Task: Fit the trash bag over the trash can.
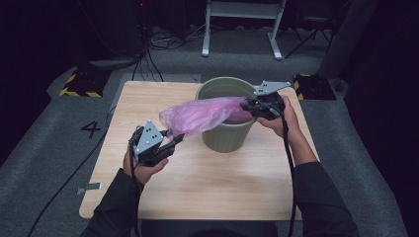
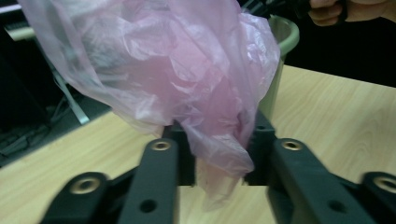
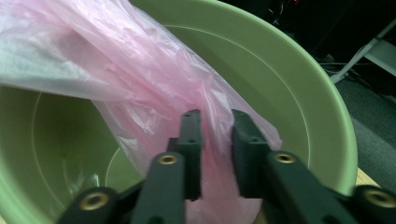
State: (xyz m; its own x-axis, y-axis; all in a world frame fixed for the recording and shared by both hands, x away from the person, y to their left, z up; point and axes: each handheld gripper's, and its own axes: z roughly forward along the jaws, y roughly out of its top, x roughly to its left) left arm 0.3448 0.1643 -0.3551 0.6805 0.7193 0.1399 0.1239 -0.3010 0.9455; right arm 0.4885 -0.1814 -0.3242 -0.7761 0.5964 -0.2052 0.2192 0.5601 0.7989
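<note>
A thin pink plastic bag (image 1: 202, 114) stretches from the table's left over the rim of a green bin (image 1: 225, 140). My left gripper (image 1: 179, 138) sits left of the bin, low over the wooden table (image 1: 212, 182). In the left gripper view its jaws (image 2: 219, 154) are shut on a bunched end of the bag (image 2: 177, 70). My right gripper (image 1: 245, 105) hovers over the bin's right rim. In the right gripper view its jaws (image 3: 217, 135) stand slightly apart, open, with the bag's film (image 3: 116, 70) between them above the bin's hollow (image 3: 280, 70).
The bin stands at the table's back centre. A white metal frame (image 1: 242, 29) and cables lie on the grey floor behind. Yellow-black striped blocks (image 1: 79, 89) flank the table's far corners. Bare wood stretches in front of the bin.
</note>
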